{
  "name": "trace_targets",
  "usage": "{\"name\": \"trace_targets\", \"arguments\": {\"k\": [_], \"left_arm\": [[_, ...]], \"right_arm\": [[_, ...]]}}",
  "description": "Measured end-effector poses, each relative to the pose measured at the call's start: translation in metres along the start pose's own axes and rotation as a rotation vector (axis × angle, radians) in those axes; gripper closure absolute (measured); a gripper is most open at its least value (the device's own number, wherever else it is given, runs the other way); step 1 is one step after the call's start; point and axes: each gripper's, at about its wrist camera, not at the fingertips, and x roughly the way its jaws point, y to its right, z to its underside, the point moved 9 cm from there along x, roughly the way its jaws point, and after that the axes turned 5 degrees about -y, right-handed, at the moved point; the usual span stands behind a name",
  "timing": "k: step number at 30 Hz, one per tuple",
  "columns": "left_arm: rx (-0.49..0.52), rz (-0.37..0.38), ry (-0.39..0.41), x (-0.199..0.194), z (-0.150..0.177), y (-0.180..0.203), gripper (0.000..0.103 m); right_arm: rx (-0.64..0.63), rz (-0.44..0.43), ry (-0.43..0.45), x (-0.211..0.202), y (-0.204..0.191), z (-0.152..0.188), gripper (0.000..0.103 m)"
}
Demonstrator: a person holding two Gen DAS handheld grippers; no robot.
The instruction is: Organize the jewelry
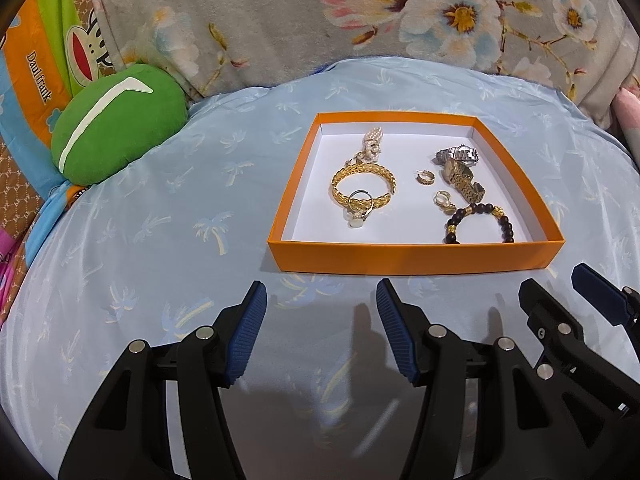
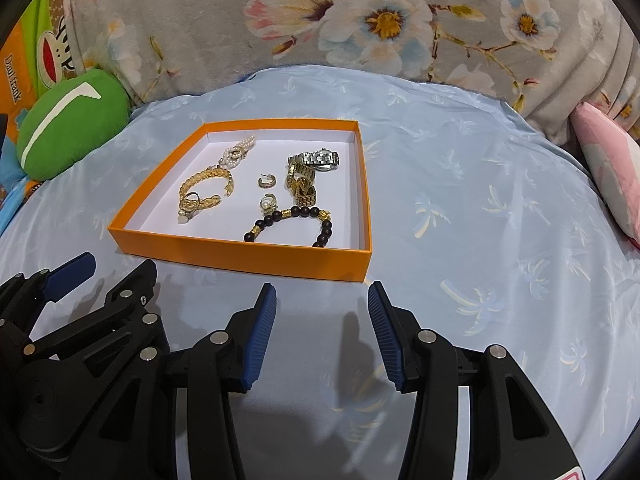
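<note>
An orange tray with a white floor lies on the light blue sheet. In it are a gold bangle, a ring leaning on the bangle, a pearl brooch, a silver watch, a gold watch, a hoop earring, a small ring and a dark bead bracelet. My left gripper and right gripper are both open and empty, in front of the tray's near wall.
A green cushion lies at the far left. A floral grey blanket rises behind the tray. A pink pillow lies at the right. The blue sheet spreads around the tray.
</note>
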Motion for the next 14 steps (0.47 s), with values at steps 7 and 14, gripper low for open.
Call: {"name": "trace_targets", "arguments": {"k": [7,14], "left_arm": [[0.000,-0.005,0.006,-0.0002,-0.0012,-0.0012,0.048],[-0.001,-0.014,0.012,-0.0017,-0.0012,-0.0016,0.048]], "right_arm": [[0.001,0.000,0.000,0.0008,0.0012,-0.0010,0.055],[0.002,0.005,0.005,0.0004,0.0004,-0.0012,0.054]]}}
